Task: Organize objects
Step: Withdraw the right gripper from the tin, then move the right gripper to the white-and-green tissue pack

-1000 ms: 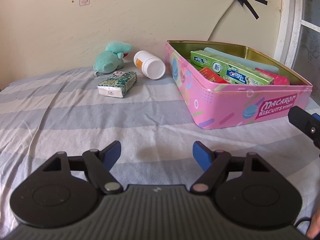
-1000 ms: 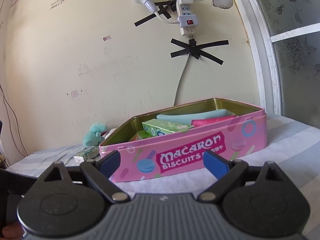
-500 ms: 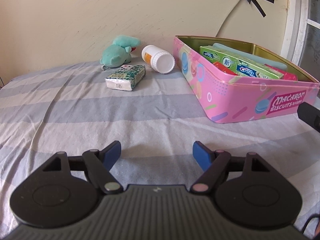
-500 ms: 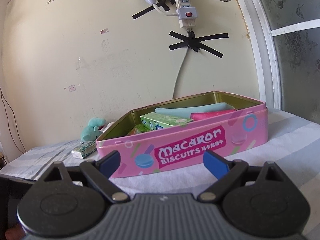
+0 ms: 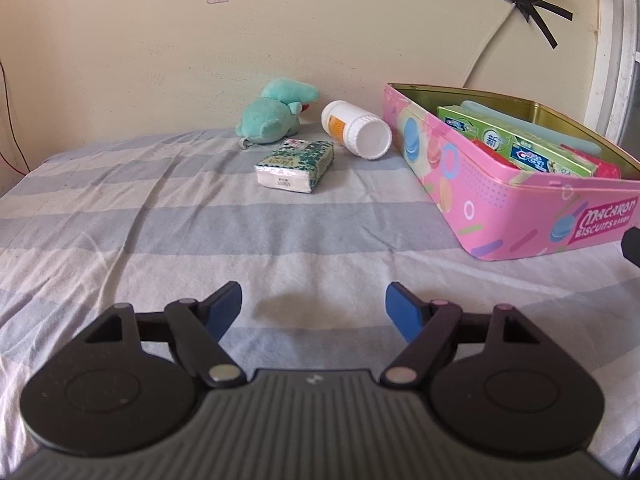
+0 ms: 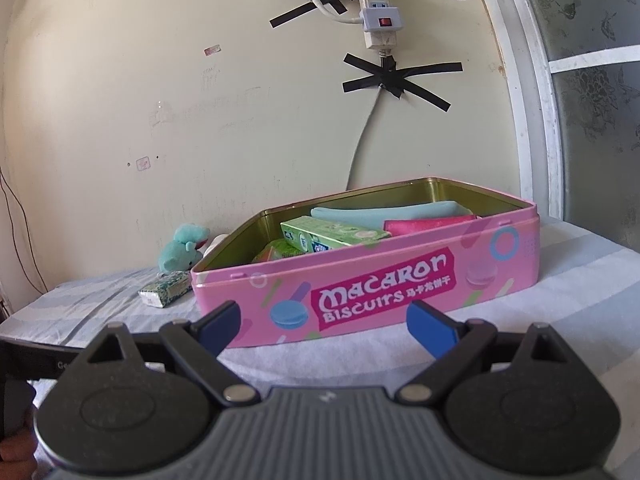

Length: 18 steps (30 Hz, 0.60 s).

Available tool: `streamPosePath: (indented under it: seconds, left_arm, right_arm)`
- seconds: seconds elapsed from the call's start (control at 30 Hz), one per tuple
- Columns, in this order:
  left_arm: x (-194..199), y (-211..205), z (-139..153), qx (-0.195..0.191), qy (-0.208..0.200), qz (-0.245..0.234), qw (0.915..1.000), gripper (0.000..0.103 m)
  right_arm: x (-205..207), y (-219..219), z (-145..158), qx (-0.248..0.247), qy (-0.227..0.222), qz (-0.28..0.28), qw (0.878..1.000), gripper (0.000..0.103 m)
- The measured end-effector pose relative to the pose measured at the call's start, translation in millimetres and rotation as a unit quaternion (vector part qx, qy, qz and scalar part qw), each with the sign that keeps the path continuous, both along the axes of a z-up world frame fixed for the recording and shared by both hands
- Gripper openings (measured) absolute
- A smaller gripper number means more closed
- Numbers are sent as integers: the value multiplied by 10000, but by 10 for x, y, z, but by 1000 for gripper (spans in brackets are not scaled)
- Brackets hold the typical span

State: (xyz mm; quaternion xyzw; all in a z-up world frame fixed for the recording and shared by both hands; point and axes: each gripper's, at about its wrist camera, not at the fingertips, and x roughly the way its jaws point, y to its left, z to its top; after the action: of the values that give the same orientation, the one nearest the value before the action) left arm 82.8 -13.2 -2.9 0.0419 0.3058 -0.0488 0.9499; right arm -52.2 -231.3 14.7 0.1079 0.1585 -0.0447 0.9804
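A pink Macaron Biscuits tin [image 5: 476,196] lies open on the striped bed at the right, holding a green toothpaste box [image 5: 516,146], a teal item and a red pack. Left of it lie a white pill bottle [image 5: 356,130] on its side, a green tissue pack [image 5: 296,166] and a teal plush toy [image 5: 276,112]. My left gripper [image 5: 314,306] is open and empty, low over the sheet, well short of them. My right gripper [image 6: 324,320] is open and empty, just in front of the tin [image 6: 380,292]. The plush [image 6: 182,250] and tissue pack [image 6: 166,290] show left of it.
A beige wall [image 5: 160,40] stands right behind the objects. A power strip [image 6: 378,12] and cable are taped to it above the tin. A window frame [image 6: 532,100] is at the right. The bed's striped sheet [image 5: 200,248] spreads across the foreground.
My left gripper has pulled back and turned left, so the tin has slid toward the right edge. My right gripper has tilted down slightly. Both stay open.
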Motion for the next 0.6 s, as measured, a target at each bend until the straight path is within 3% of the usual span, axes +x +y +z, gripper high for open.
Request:
streamPosePath:
  seconds: [0.3,0.43,0.6]
  left_arm:
    - [169,516,71,140,-273,634,9975,85]
    - [253,907,81,-166,-383,1220,9916,85]
    - [294,1360,58,-838,-355,1962,9763,85]
  right_arm:
    - [132,640,178,-483,-81,1092,9928,93]
    - [335,1052,273,-654,26,1729,9828,93]
    - [908,1498,312,-668,403,2075,9751,94]
